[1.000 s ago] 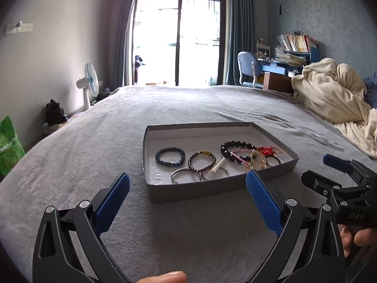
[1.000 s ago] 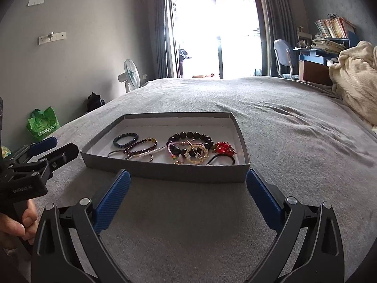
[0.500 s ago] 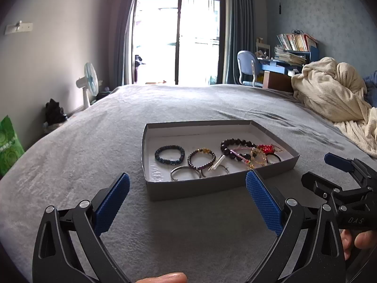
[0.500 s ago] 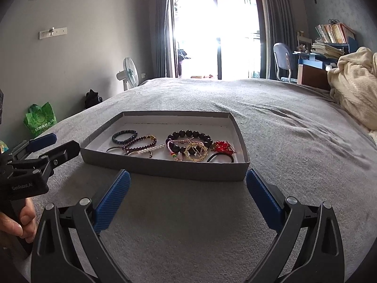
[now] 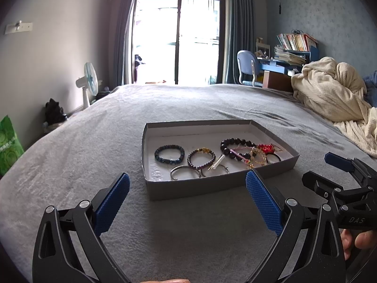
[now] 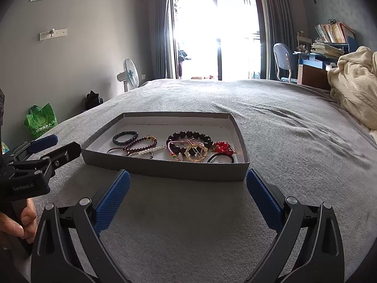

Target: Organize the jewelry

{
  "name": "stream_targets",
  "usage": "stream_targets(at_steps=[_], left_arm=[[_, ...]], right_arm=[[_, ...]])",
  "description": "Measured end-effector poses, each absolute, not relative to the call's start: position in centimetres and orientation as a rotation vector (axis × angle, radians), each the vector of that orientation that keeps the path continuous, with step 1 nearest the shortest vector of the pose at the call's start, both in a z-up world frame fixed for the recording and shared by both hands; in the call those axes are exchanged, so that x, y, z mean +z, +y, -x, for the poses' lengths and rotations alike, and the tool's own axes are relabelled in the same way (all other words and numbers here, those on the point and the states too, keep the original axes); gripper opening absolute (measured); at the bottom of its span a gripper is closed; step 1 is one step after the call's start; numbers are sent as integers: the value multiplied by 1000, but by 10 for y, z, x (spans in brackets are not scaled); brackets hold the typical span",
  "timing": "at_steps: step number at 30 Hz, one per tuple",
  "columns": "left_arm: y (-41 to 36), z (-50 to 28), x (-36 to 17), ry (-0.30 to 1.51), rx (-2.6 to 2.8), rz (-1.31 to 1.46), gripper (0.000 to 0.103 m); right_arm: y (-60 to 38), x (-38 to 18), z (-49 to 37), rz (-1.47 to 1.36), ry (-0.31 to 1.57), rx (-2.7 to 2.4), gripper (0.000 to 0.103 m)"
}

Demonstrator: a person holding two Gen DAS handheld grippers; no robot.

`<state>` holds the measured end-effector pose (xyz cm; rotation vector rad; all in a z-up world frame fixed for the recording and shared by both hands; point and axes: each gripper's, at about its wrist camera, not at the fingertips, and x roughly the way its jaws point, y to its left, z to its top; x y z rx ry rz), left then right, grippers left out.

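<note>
tray [image 5: 202,184] on bed [image 5: 94,141], long axis left-right, open side up | bracelets [image 5: 200,158] inside | left gripper [image 5: 187,199], right gripper [image 6: 188,197]: jaws apart, empty, just short of tray | blanket [image 5: 329,89] far right

We record both wrist views low over the bed [image 5: 94,141], near the tray [image 5: 212,185], facing the window [image 6: 219,35]. The left view sits leftward, the right rightward; both share tray [image 6: 165,171] and bed.

Beaded bracelets [image 5: 238,148] lie loose in a shallow grey box [image 5: 212,184].
</note>
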<state>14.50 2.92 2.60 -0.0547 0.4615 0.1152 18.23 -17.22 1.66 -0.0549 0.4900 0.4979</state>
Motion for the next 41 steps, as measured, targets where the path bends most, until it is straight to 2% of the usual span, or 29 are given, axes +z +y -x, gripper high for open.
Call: stream_targets(at_steps=[41], left_arm=[[26, -144, 24, 460, 111, 51, 98]], right_arm=[[-173, 17, -182, 45, 487, 502, 98]])
